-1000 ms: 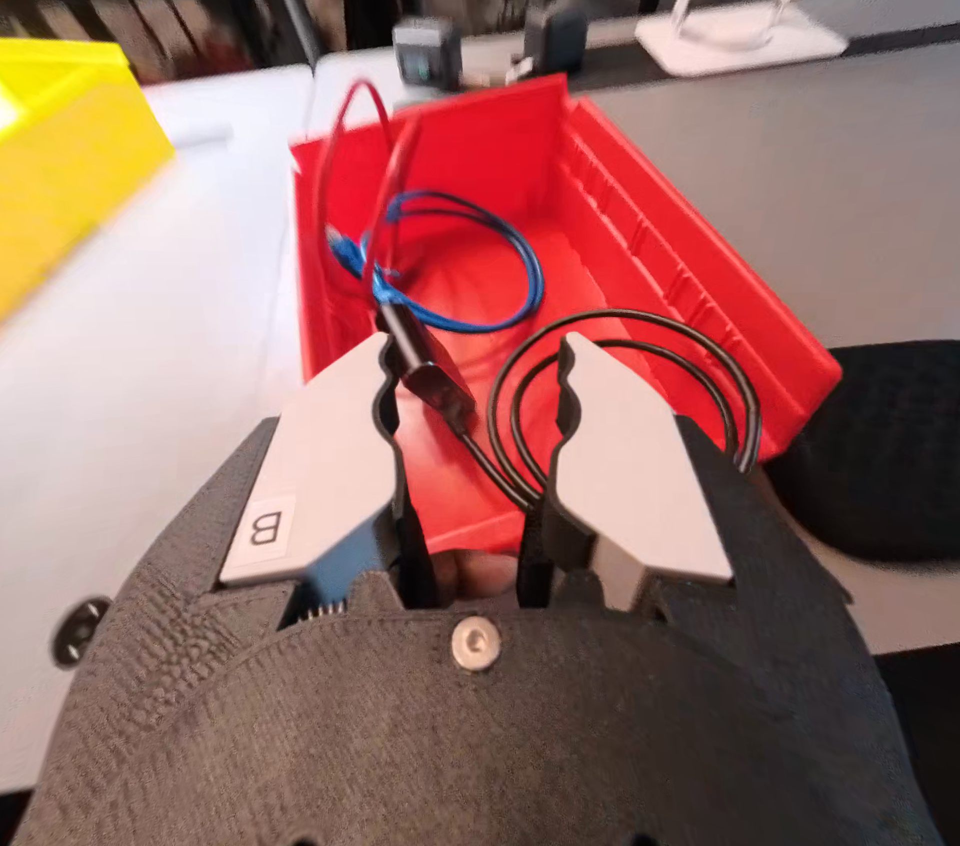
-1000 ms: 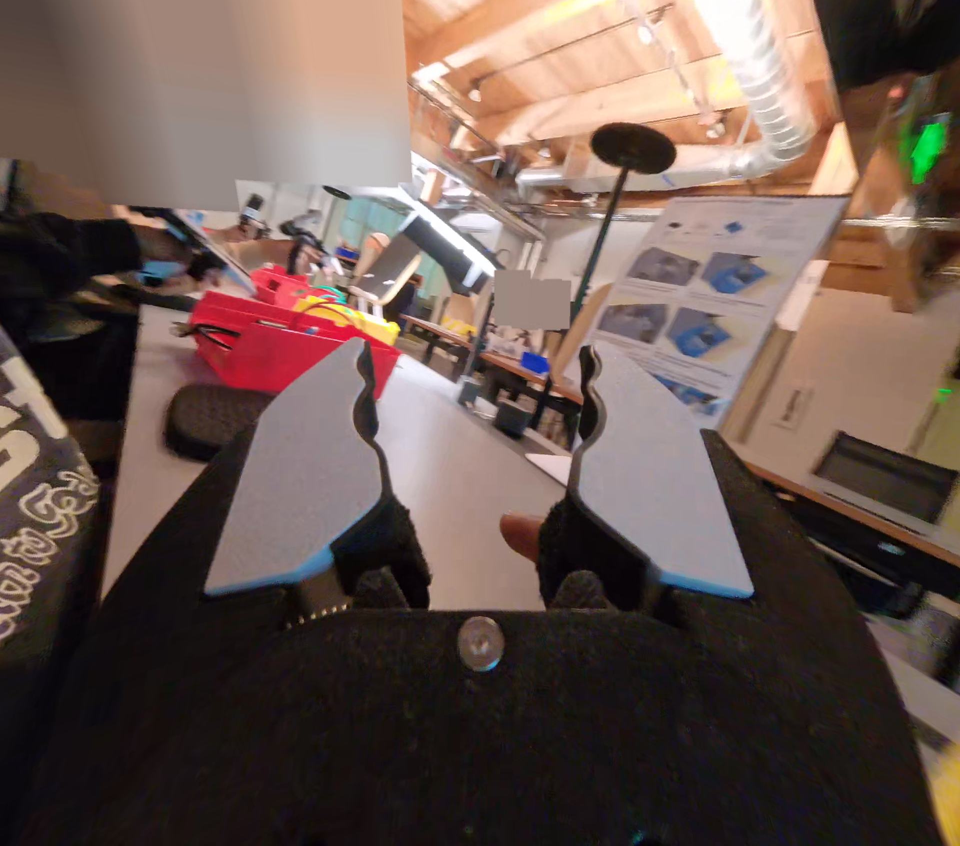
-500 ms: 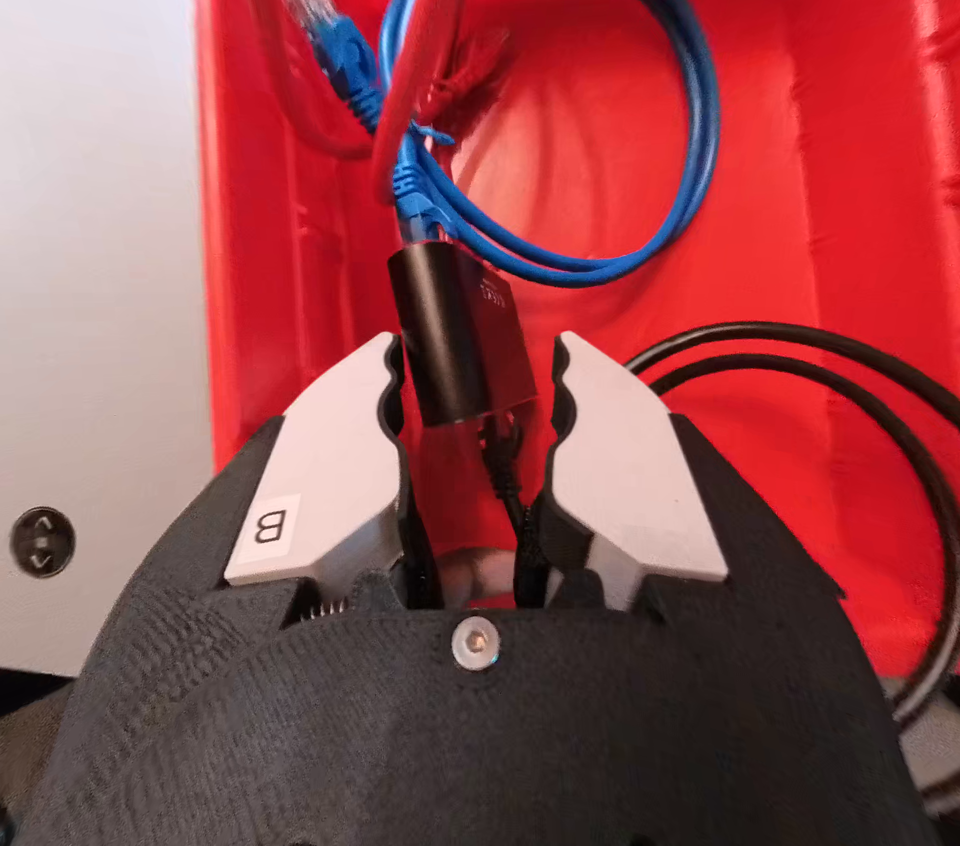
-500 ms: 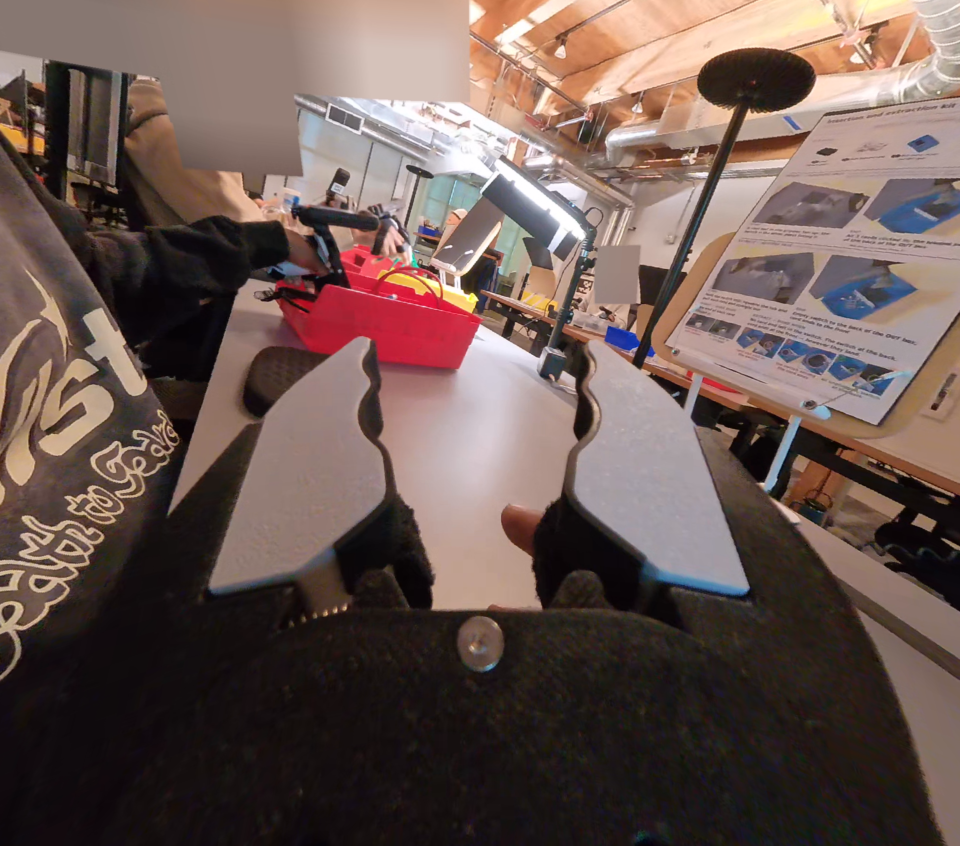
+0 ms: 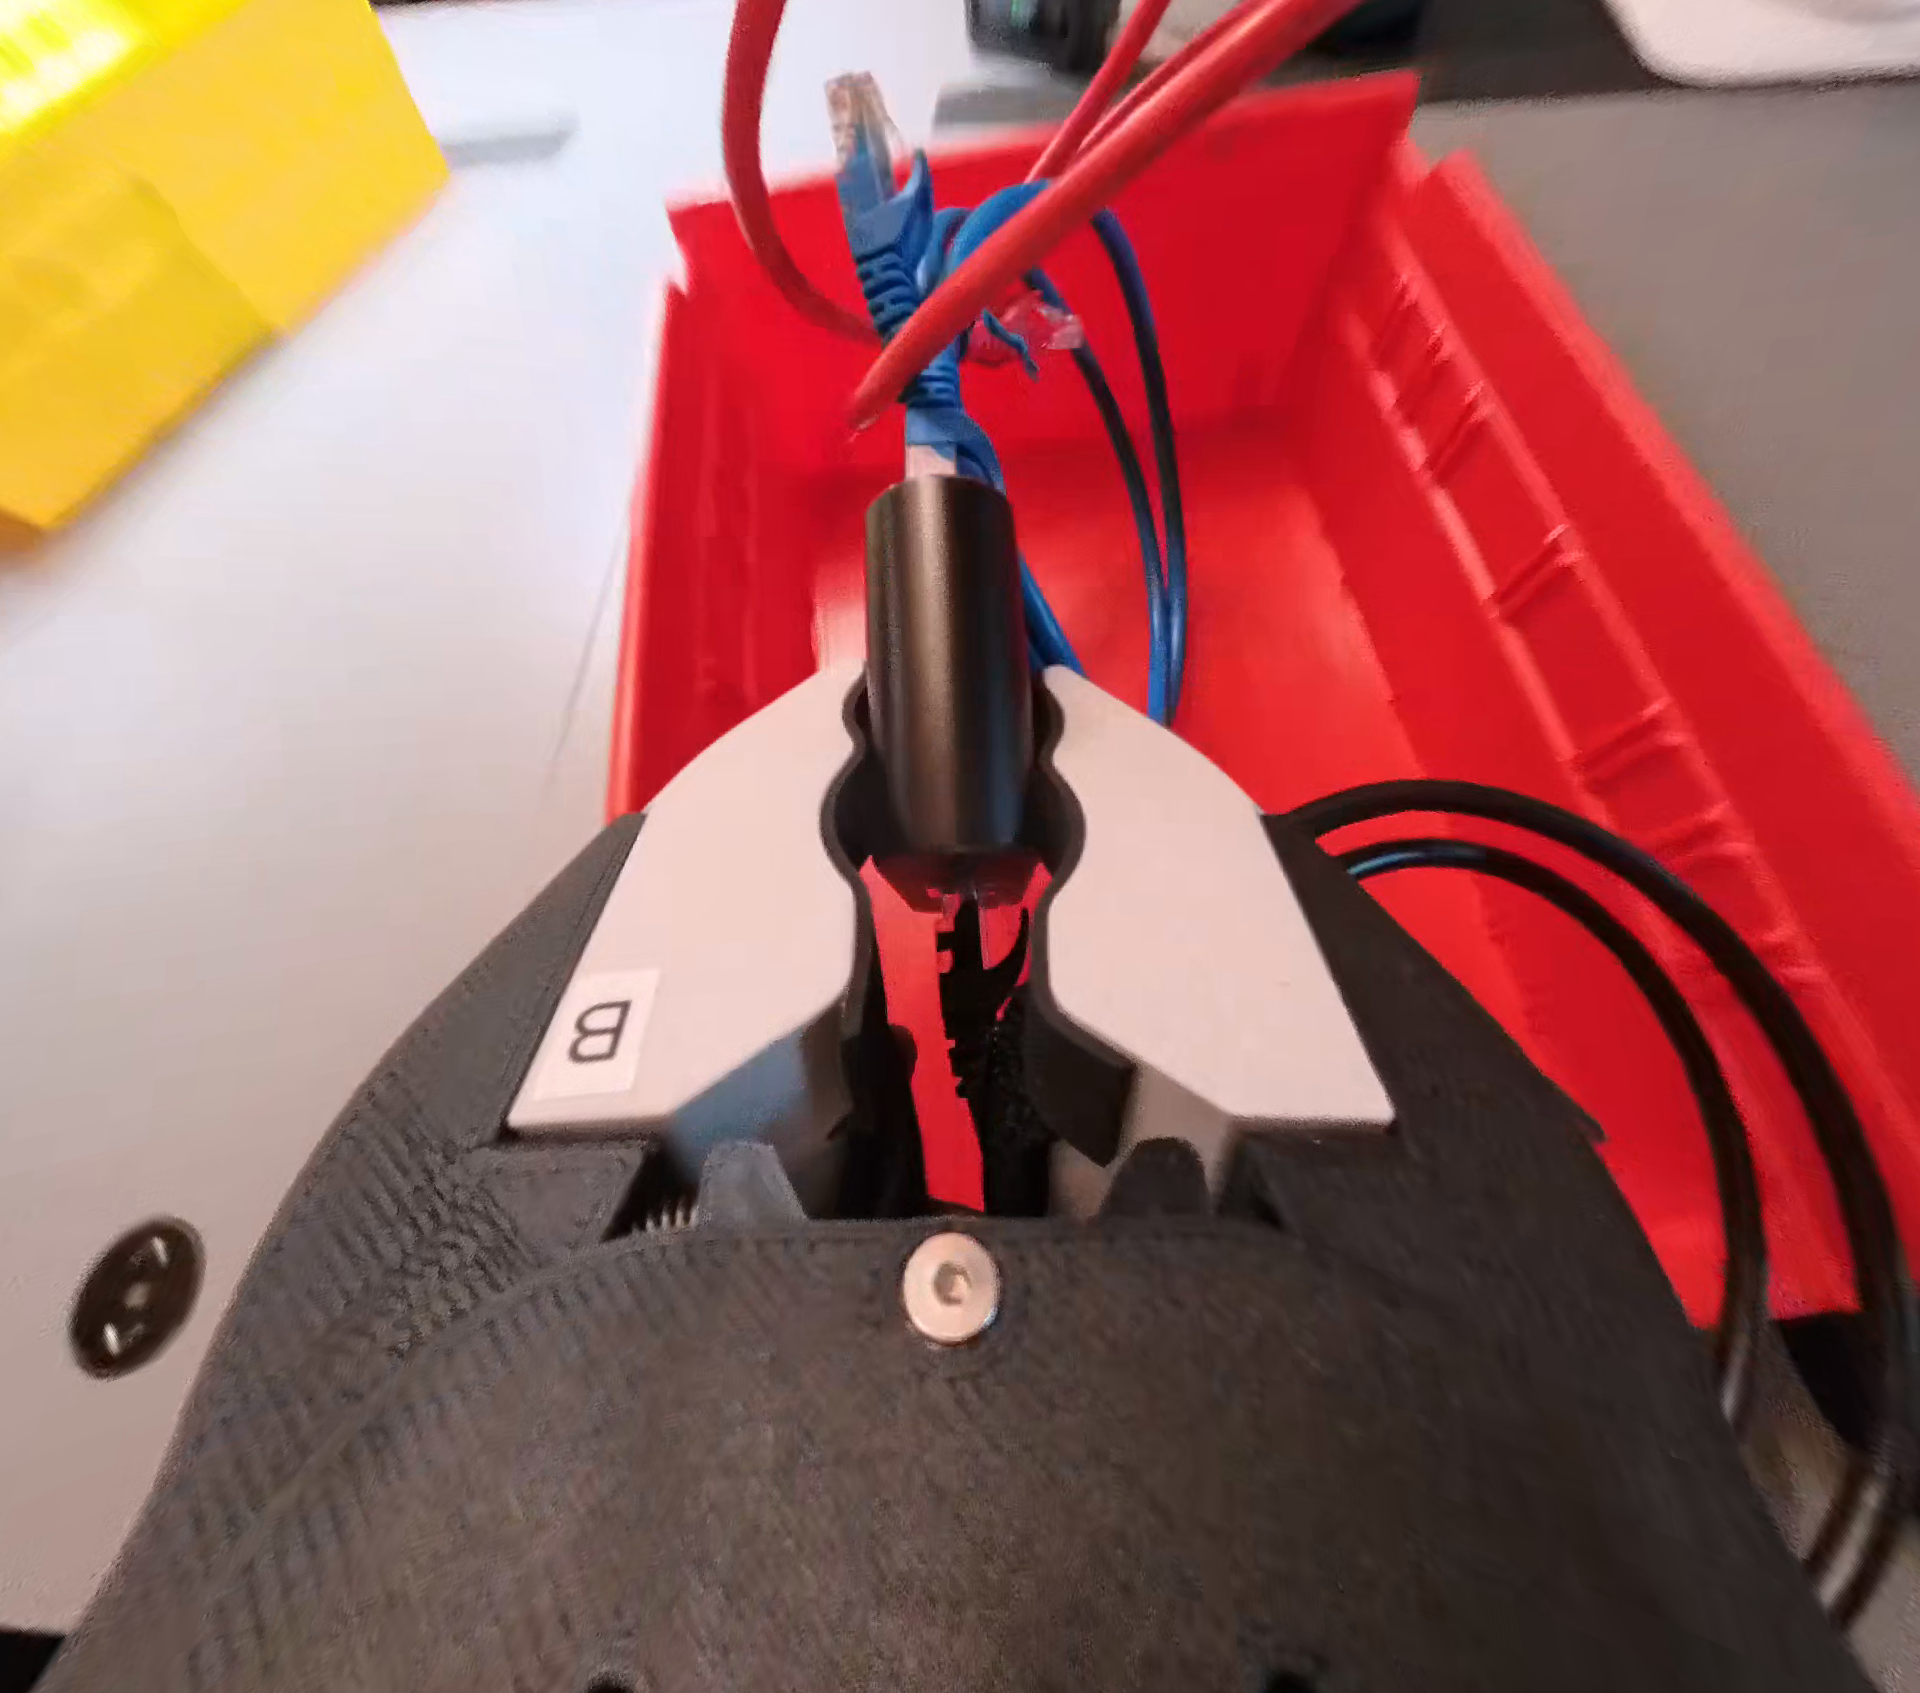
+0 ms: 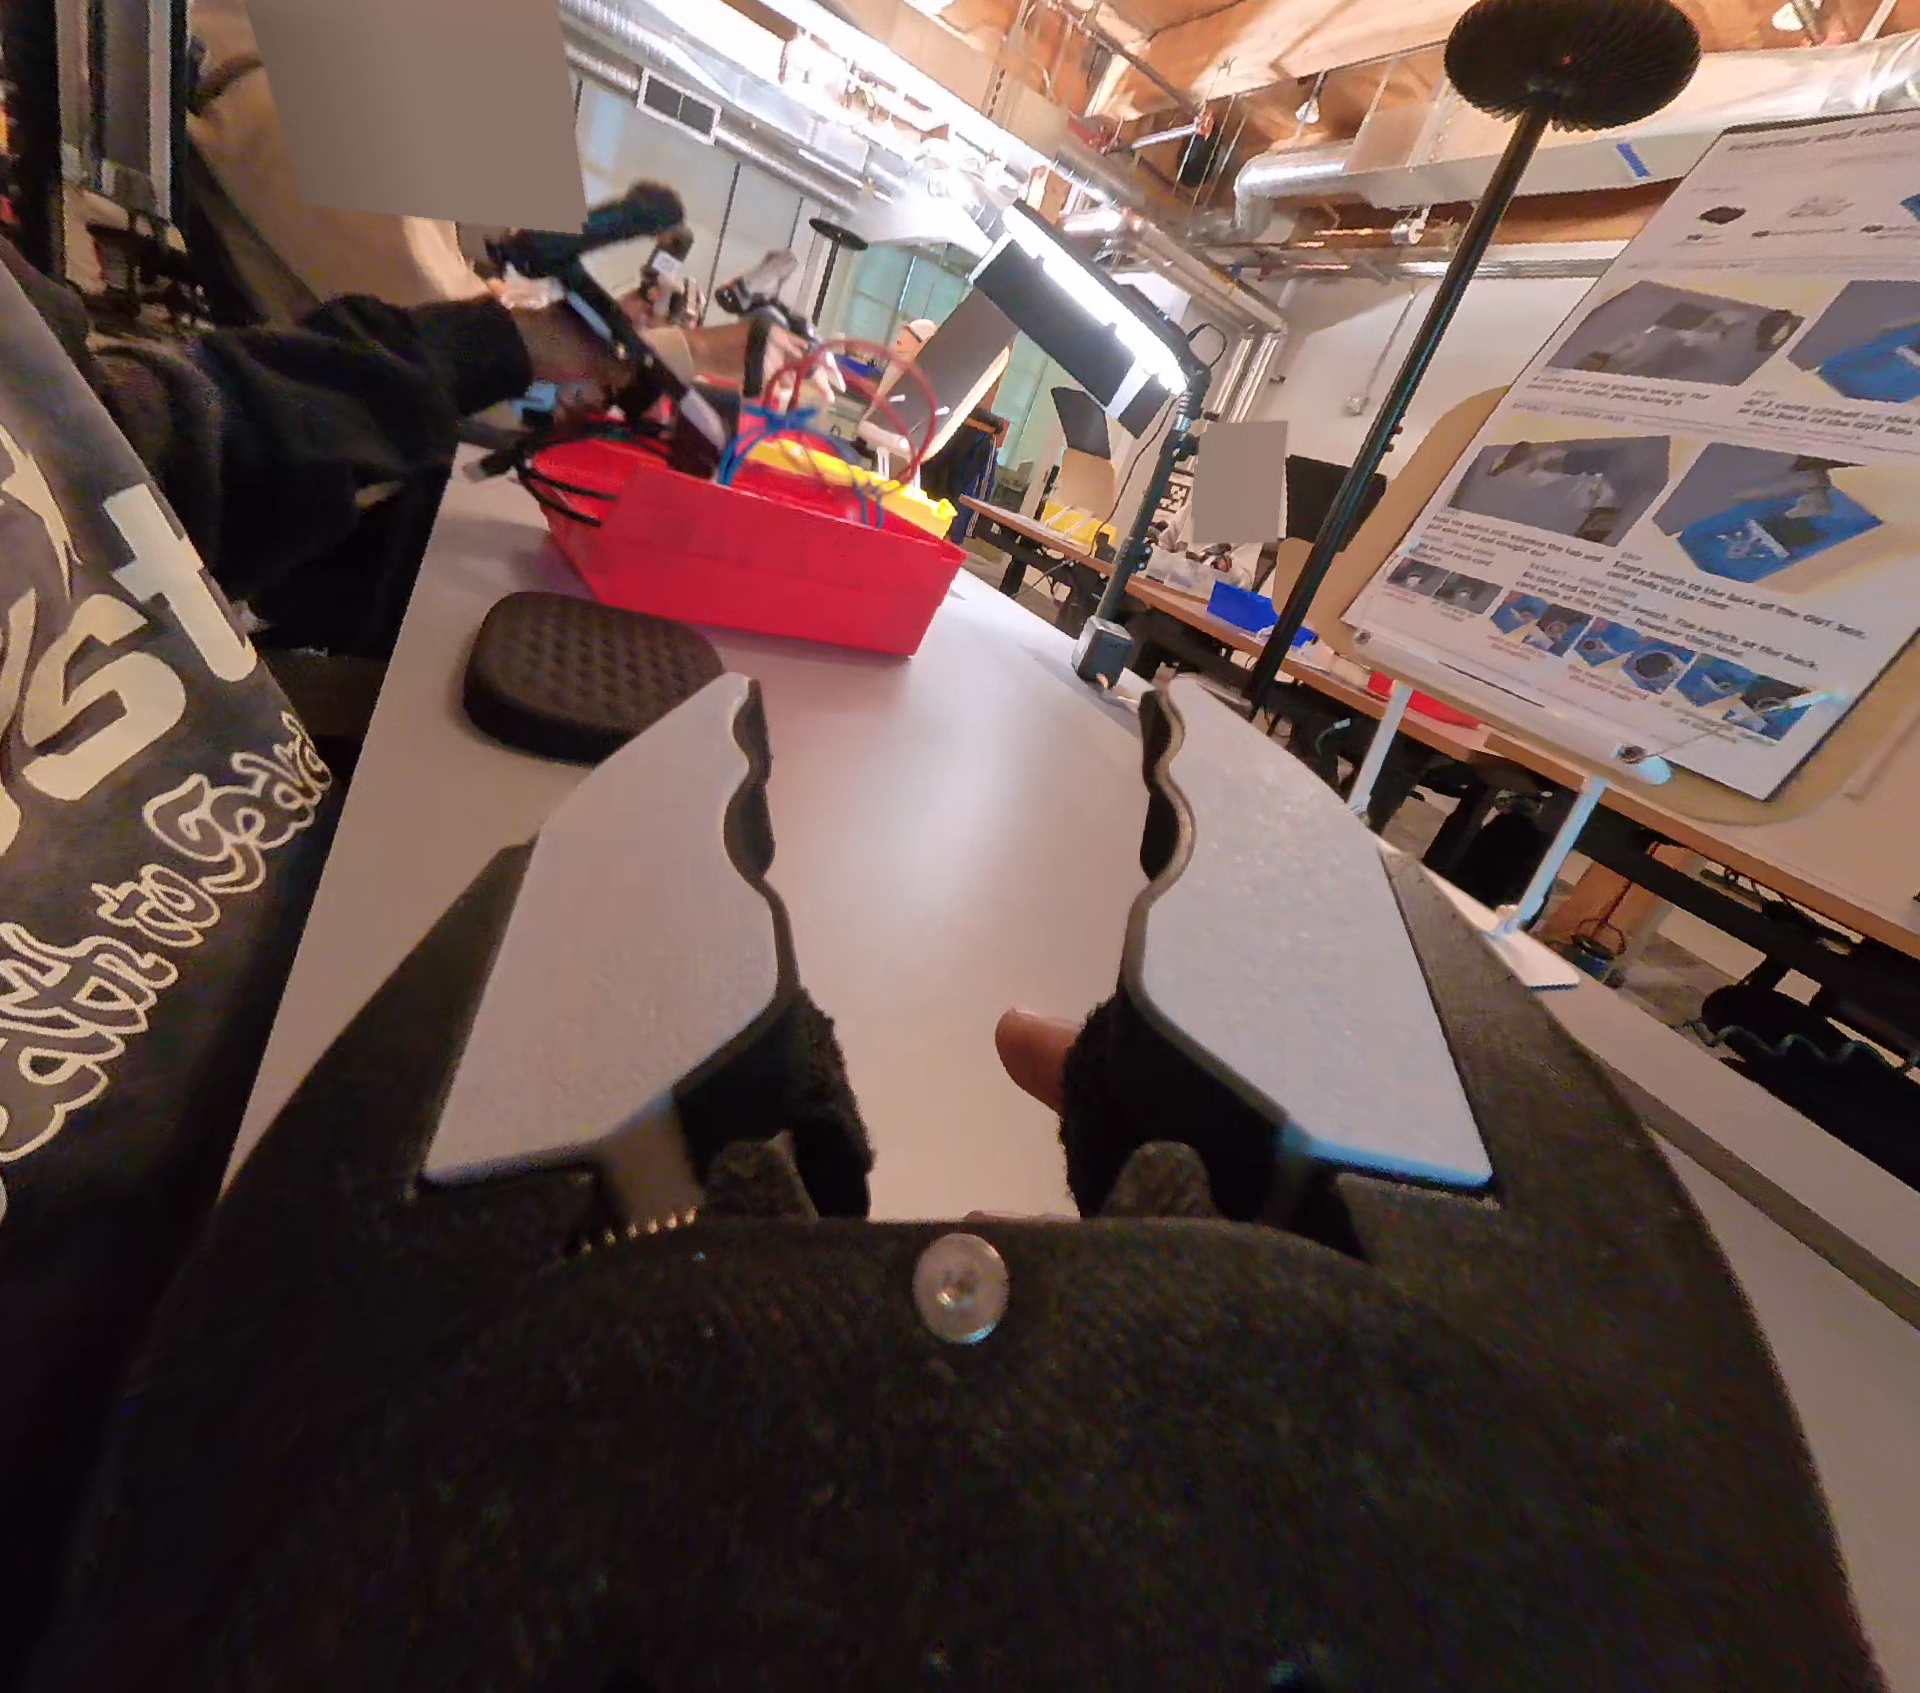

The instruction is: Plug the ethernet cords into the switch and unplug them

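Observation:
My left gripper [image 5: 951, 693] is shut on a small black switch [image 5: 940, 604] and holds it above the red bin [image 5: 1455, 500]. A blue ethernet cord [image 5: 1164, 521] is plugged into the switch's far end and hangs into the bin. Its free plug [image 5: 868, 137] points up. A red cord [image 5: 748, 85] loops up among the blue one. A black cable [image 5: 1662, 968] runs from the switch's near end over the bin's edge. My right gripper [image 6: 951, 708] is open and empty above the table, far from the bin [image 6: 748, 563], where the left gripper [image 6: 644, 386] shows.
A yellow bin [image 5: 177, 189] stands left of the red one. A black padded rest [image 6: 587, 687] lies on the grey table in front of the red bin. An instruction board [image 6: 1662, 521] and a black pole stand [image 6: 1455, 355] are at the right. A person's dark sleeve is at the left. Across from one pair of fingers to the other is roughly 60 centimetres.
My left gripper closed on the black switch and lifted it up out of the bin, pulling the blue and red cords with it. My right gripper stayed open and turned slightly.

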Tool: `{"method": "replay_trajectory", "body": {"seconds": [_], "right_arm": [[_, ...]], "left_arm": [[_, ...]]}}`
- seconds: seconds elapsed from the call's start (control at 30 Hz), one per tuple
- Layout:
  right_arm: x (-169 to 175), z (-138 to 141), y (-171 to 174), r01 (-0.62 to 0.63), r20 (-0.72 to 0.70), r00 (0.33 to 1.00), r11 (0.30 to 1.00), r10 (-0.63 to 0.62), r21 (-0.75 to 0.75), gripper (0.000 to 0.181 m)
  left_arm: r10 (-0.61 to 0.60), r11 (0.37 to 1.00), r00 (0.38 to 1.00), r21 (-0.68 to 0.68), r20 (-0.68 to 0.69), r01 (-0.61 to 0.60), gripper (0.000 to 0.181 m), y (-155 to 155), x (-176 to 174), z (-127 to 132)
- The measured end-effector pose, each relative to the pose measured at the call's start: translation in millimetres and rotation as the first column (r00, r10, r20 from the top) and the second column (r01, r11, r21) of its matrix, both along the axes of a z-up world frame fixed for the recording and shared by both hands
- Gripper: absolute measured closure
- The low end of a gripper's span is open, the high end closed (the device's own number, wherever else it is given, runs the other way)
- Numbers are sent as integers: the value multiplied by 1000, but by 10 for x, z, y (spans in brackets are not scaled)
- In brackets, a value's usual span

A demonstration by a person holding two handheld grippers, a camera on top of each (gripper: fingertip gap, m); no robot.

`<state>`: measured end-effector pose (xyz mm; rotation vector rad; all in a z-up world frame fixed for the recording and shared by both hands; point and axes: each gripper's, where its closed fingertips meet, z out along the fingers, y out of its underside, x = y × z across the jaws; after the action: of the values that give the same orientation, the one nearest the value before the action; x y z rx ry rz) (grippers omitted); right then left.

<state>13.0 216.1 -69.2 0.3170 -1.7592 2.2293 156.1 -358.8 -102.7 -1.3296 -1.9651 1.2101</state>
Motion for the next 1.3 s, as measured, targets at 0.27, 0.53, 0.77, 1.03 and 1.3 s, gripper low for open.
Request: {"method": "replay_trajectory", "body": {"seconds": [0.27, 0.53, 0.77, 1.03, 1.3], "right_arm": [[65, -144, -138, -20, -11, 1000, 998, 21, 63, 112], [33, -114, -229, 16, 40, 999, 999, -17, 39, 119], [18, 20, -471, 54, 248, 968, 997, -37, -63, 127], [415, 106, -1161, -165, 614, 757, 974, 224, -152, 143], [479, 340, -1387, -230, 631, 704, 945, 326, -231, 156]], "left_arm": [[-187, 982, 788, -145, -587, 124, 156, 505, -4, 1493], [-451, 673, 229, -160, -863, 722, 156, 1959, -159, 2219], [-256, 434, 44, -74, -966, 898, 155, 3004, -683, 1867], [-48, 289, 61, 45, -997, 956, 155, 4026, -1014, 1193], [-116, 300, 81, 43, -990, 953, 155, 4330, -1049, 943]]}}
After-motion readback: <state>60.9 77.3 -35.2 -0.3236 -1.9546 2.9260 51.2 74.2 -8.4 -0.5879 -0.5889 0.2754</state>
